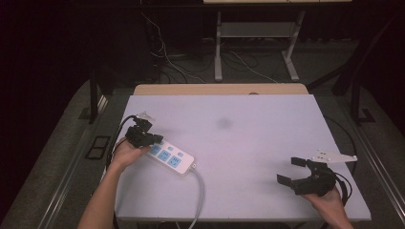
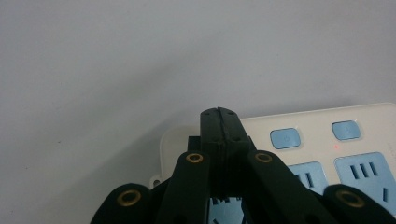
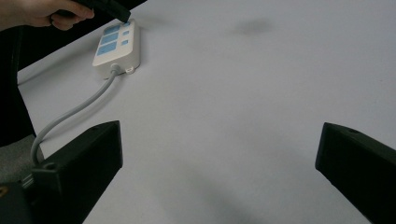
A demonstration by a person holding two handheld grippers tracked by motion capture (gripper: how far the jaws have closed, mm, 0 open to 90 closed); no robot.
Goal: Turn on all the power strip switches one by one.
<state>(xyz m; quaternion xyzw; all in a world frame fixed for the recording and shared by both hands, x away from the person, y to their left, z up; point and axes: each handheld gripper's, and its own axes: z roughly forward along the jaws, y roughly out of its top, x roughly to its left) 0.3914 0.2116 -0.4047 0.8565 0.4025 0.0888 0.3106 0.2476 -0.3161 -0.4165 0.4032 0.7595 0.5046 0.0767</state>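
- Left tool (image 1: 143, 135), jaws pressed together, tip on the power strip (image 1: 171, 159) near the tabletop (image 1: 248, 143) left edge.
- Right tool (image 1: 292, 171) gapes wide, empty.
- Strip looks rigid, light (smooth plastic); grip its long sides.

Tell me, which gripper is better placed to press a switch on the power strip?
Left. The left gripper, jaws shut, is over the power strip; the right gripper is open, far away.

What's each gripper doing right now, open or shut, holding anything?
Left gripper: shut, nothing between the jaws, tips over the power strip near its switch buttons.
Right gripper: open, holding nothing, over bare table.
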